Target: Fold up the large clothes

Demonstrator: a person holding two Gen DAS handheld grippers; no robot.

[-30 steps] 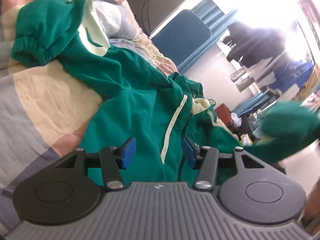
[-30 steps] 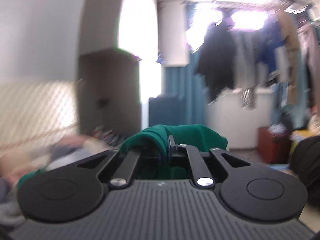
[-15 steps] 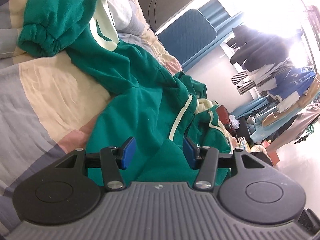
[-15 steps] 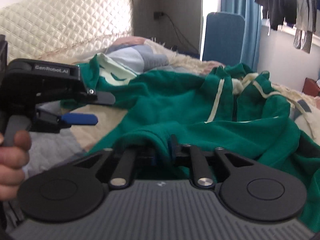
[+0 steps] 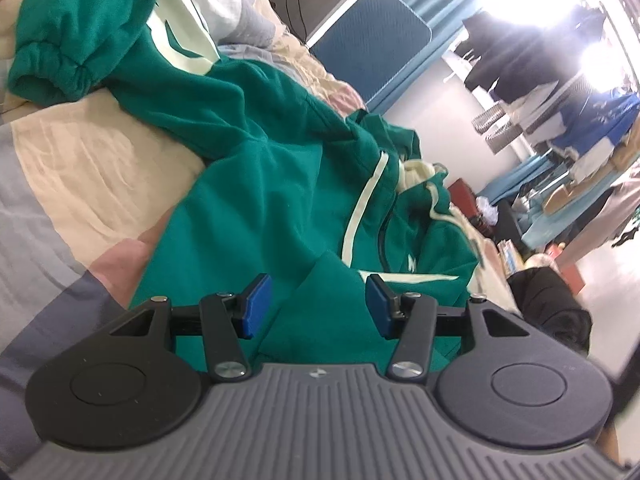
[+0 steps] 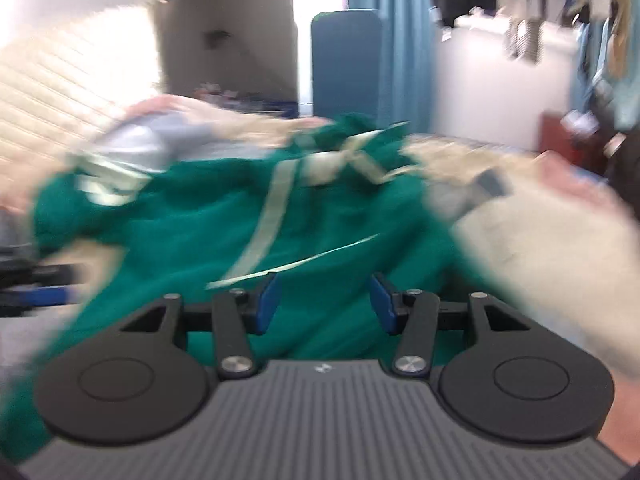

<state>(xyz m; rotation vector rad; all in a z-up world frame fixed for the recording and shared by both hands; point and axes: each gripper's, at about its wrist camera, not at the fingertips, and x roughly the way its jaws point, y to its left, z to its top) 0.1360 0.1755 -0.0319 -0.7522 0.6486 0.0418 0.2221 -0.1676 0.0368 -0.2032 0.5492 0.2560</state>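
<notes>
Green fleece is what I'm seeing in both wrist views: the green hoodie (image 5: 256, 184) is lying rumpled across the bed (image 5: 92, 168), on a quilt of cream, grey and pink patches. One sleeve is bunching up toward the far end of the bed, its cuff (image 5: 44, 76) curling on the cream patch, and a pale stripe (image 5: 360, 208) is running down the front beside the zip.

I'm holding the left claw (image 5: 316, 310) just over the near hem, its blue pads (image 5: 256, 312) standing well apart with a fold of cloth rising between them but nothing pressing on it.

My right view is blurring. The right claw (image 6: 324, 304) has just been opening; its pads (image 6: 267, 304) are now apart, with green cloth (image 6: 320, 216) showing below the gap and no grip on it.

A blue padded panel (image 5: 368, 40) is standing past the bed, with hanging clothes (image 5: 560, 92) beyond.
</notes>
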